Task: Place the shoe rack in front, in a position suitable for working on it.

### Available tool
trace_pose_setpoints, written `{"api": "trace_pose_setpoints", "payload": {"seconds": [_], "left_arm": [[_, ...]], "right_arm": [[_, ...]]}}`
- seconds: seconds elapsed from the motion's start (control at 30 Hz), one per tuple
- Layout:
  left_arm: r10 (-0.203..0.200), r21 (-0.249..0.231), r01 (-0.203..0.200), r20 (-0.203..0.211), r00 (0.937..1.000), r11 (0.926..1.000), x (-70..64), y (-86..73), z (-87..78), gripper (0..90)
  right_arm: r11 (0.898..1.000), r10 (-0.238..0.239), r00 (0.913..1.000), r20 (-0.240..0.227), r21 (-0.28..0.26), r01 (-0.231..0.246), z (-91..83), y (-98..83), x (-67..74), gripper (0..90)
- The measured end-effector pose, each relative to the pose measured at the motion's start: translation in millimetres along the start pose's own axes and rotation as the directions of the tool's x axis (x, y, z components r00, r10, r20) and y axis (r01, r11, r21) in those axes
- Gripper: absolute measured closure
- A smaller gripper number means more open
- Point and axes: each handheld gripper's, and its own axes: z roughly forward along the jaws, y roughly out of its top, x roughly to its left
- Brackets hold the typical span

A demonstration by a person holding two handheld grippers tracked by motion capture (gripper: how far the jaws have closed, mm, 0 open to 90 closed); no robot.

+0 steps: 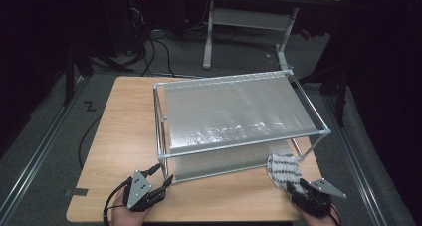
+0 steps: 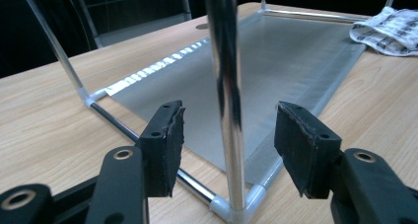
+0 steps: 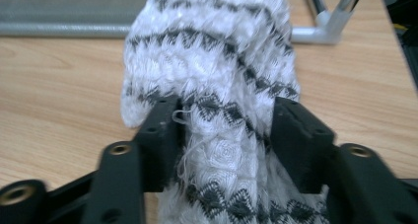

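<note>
On my surface (image 1: 119,136) stands the wire rack (image 1: 239,111) with its silvery liner. The patterned cloth (image 1: 284,170) lies at the rack's near right corner, its long axis running straight away from my right gripper (image 1: 294,188), whose jaws straddle its near end without pinching yet. My left gripper (image 1: 161,183) stands open around the rack's corner post (image 2: 226,95).
</note>
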Motion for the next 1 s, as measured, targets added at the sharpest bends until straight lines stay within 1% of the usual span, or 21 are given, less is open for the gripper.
{"api": "trace_pose_setpoints", "payload": {"seconds": [0.03,0.07,0.1,0.13,0.17,0.23,0.3,0.37,0.43,0.47,0.5,0.53,0.57,0.6,0.7,0.73,0.77,0.83,0.87,0.93,1.0], "left_arm": [[-0.020,0.017,0.020,-0.006,0.9998,0.9996,-2.3,0.0,-1.0,45.8],[-0.019,0.018,0.019,-0.013,0.9997,0.9997,-2.4,0.9,-0.9,46.4],[-0.025,0.014,0.025,-0.011,0.9996,0.9996,-1.9,2.1,-1.0,47.8],[-0.031,0.012,0.031,-0.006,0.9995,0.9995,-1.5,3.0,-1.2,47.8],[-0.009,-0.008,0.009,0.000,1.0000,0.9999,0.8,5.0,0.2,48.6],[-0.011,-0.008,0.011,0.003,0.9999,0.9999,1.0,6.3,1.5,50.7],[-0.009,-0.006,0.010,0.007,0.9999,0.9999,0.9,6.8,2.3,54.5],[-0.007,-0.005,0.007,0.005,1.0000,1.0000,0.2,7.3,2.4,58.0],[-0.002,-0.007,0.002,0.003,1.0000,1.0000,-0.5,8.0,3.1,60.4],[0.001,-0.009,-0.001,0.008,1.0000,1.0000,-0.9,8.6,3.6,62.5],[0.001,-0.009,-0.001,0.008,1.0000,1.0000,-0.9,8.6,3.6,63.1],[0.004,-0.016,-0.004,0.006,1.0000,0.9999,-0.9,9.2,4.0,64.3],[0.004,-0.016,-0.004,0.006,1.0000,0.9999,-0.9,9.2,4.0,66.0],[0.004,-0.016,-0.003,0.012,0.9999,0.9999,-0.4,9.4,4.3,66.0],[0.005,-0.018,-0.005,0.007,1.0000,0.9998,1.6,8.8,4.8,72.7],[-0.009,-0.020,0.009,0.026,0.9996,0.9997,3.8,8.6,4.1,78.2],[-0.048,0.000,0.048,0.035,0.9982,0.9988,1.1,7.5,2.1,78.6],[-0.046,0.000,0.046,0.045,0.9979,0.9990,-0.1,7.4,1.0,78.8],[0.002,-0.023,0.000,0.074,0.9972,0.9997,-3.1,8.0,-0.2,78.8],[0.010,-0.029,-0.007,0.087,0.9962,0.9996,-7.4,7.4,-1.4,78.8],[0.043,-0.046,-0.038,0.117,0.9922,0.9982,-16.6,7.0,-4.0,78.6]], "right_arm": [[1.000,-0.004,1.0000,-0.003,-0.001,0.004,0.8,0.0,0.4,58.7],[1.000,-0.019,0.9997,-0.018,0.000,0.019,1.9,0.3,1.2,65.8],[1.000,-0.010,0.9997,-0.024,0.009,0.010,2.7,1.4,4.7,72.3],[1.000,-0.010,0.9997,-0.024,0.009,0.010,2.7,1.4,4.7,72.3],[1.000,-0.009,0.9997,-0.024,0.010,0.009,3.1,2.0,5.6,74.5],[1.000,-0.027,0.9995,-0.014,0.007,0.027,2.1,4.4,8.7,76.6],[0.998,-0.053,0.9985,-0.015,-0.036,0.053,-1.8,10.1,15.7,76.7],[0.992,-0.092,0.9956,-0.017,-0.088,0.090,-3.8,21.9,27.0,76.5],[0.988,-0.107,0.9935,-0.040,-0.117,0.101,0.5,37.8,39.1,76.4],[0.984,-0.119,0.9916,-0.049,-0.140,0.111,11.6,55.0,51.4,76.3],[0.984,-0.119,0.9916,-0.049,-0.140,0.111,11.6,55.0,51.4,76.3],[0.983,-0.133,0.9901,-0.045,-0.137,0.125,28.3,71.2,62.1,76.4],[0.983,-0.138,0.9895,-0.041,-0.131,0.132,35.3,76.2,64.6,76.3],[0.983,-0.138,0.9895,-0.041,-0.131,0.132,35.3,76.2,64.6,76.3],[0.989,-0.131,0.9913,-0.014,-0.069,0.130,63.6,88.3,65.2,76.3],[0.994,-0.111,0.9938,0.013,0.004,0.110,80.8,85.6,59.2,76.4],[0.993,-0.111,0.9936,0.016,0.026,0.111,84.6,83.2,57.0,76.4],[0.994,-0.107,0.9941,0.015,0.037,0.106,86.9,78.0,54.2,76.3],[0.995,-0.092,0.9957,0.013,0.025,0.092,81.5,71.7,50.3,76.2],[0.995,-0.102,0.9947,0.017,0.022,0.101,78.0,68.9,48.3,76.2],[0.994,-0.106,0.9940,0.025,0.013,0.106,69.5,60.4,44.0,76.0]]}}
